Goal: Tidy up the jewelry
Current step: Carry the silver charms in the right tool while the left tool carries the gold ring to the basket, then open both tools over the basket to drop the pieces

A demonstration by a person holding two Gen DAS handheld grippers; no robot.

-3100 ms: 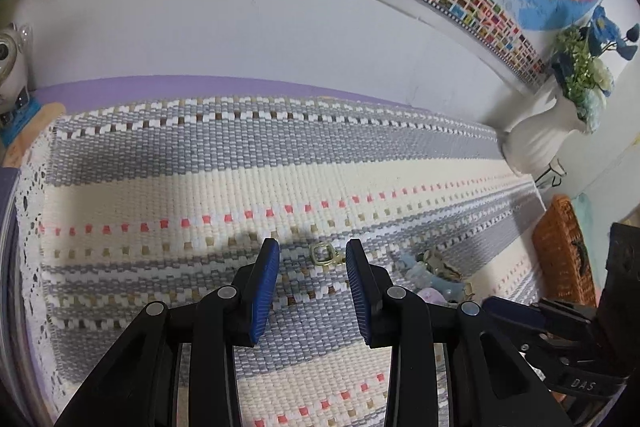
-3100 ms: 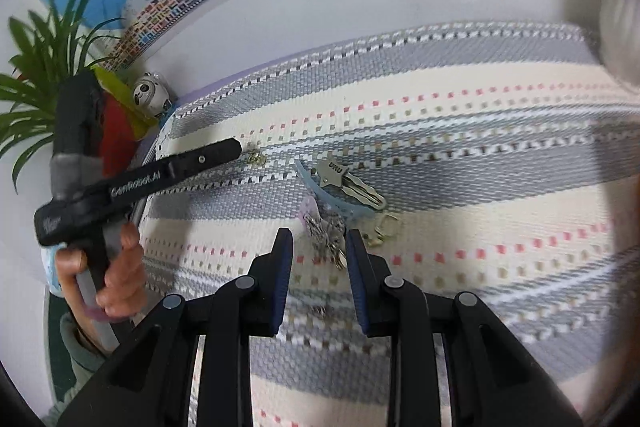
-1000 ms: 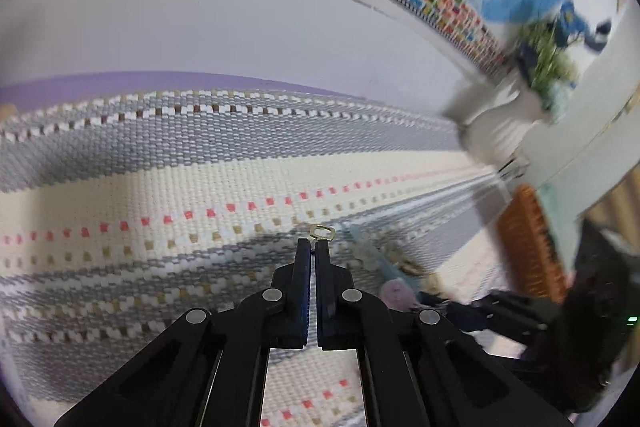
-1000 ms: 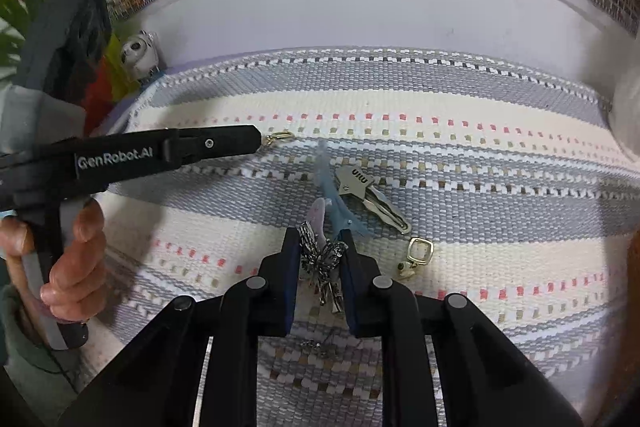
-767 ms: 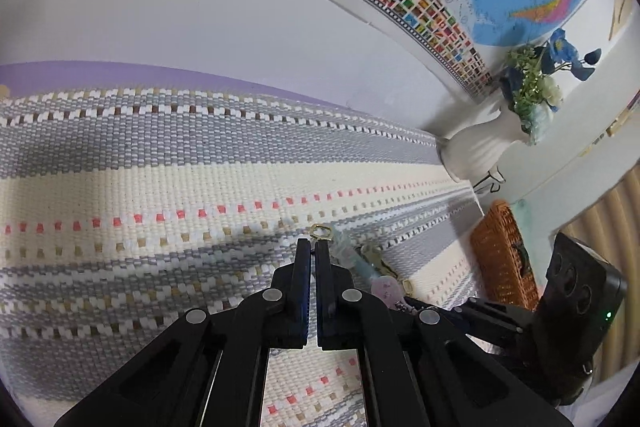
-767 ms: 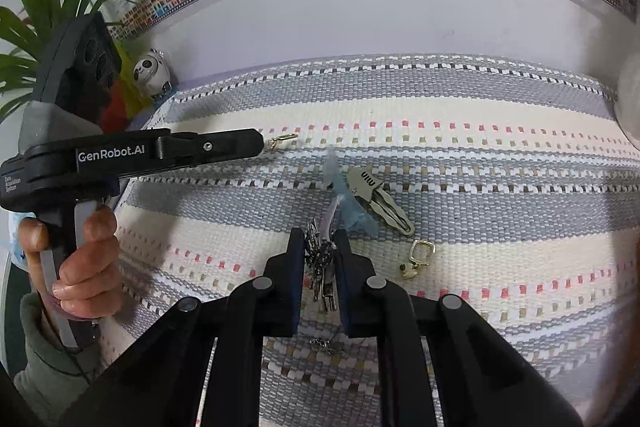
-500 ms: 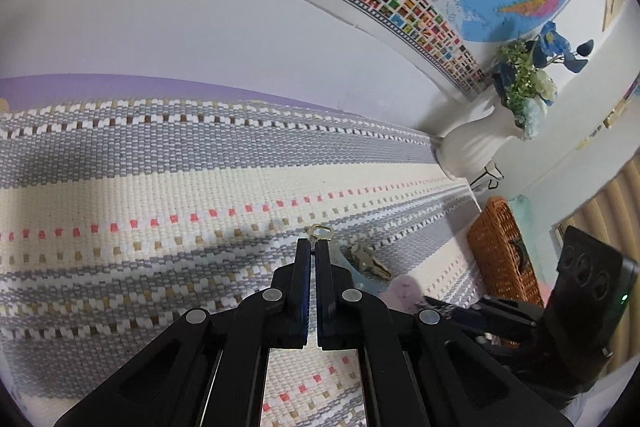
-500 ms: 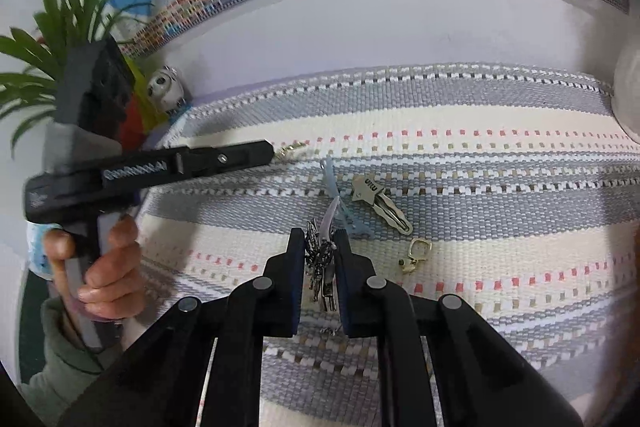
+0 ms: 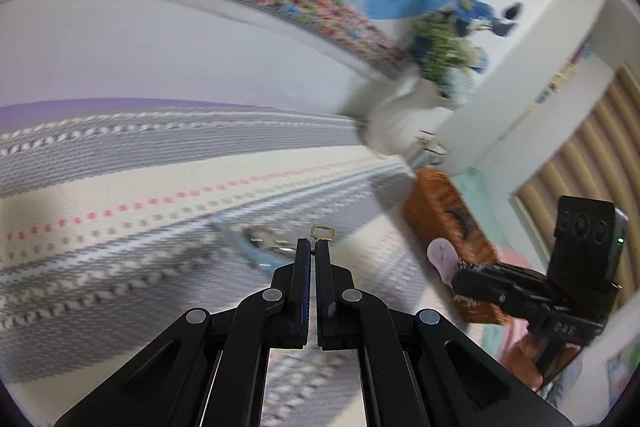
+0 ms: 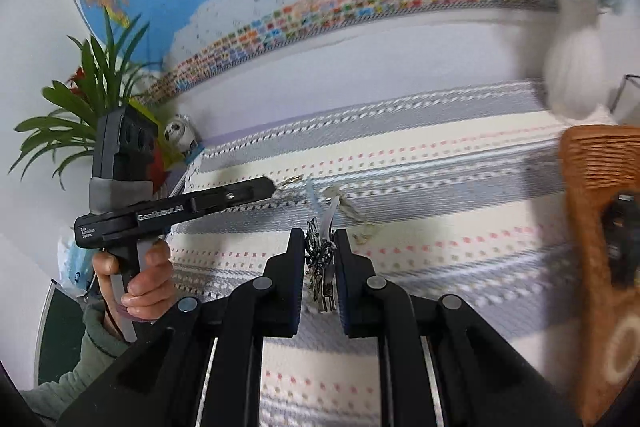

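Observation:
My left gripper (image 9: 313, 245) is shut on a small gold ring (image 9: 322, 231) that sticks out past its tips, held above the striped woven mat (image 9: 120, 187). My right gripper (image 10: 319, 233) is shut on a tangled bundle of dark chains (image 10: 320, 259) with a pale pink tag, lifted off the mat. In the left wrist view the right gripper (image 9: 460, 277) and its pink tag (image 9: 442, 257) hang in front of the brown wicker basket (image 9: 448, 211). The right wrist view has the left gripper (image 10: 276, 187) at the left with the ring (image 10: 292, 180).
A key (image 10: 344, 205) on a blue strap (image 10: 313, 197) and a small gold clasp (image 10: 364, 233) lie on the mat. The wicker basket (image 10: 596, 179) stands at the mat's right end, a white vase (image 10: 576, 75) behind it. A plant (image 10: 88, 99) and a panda figurine (image 10: 180, 135) stand far left.
Both grippers have risen and swung right, so the basket is now nearer in both views. The chain bundle has come up off the mat in the right gripper. The left still holds the ring.

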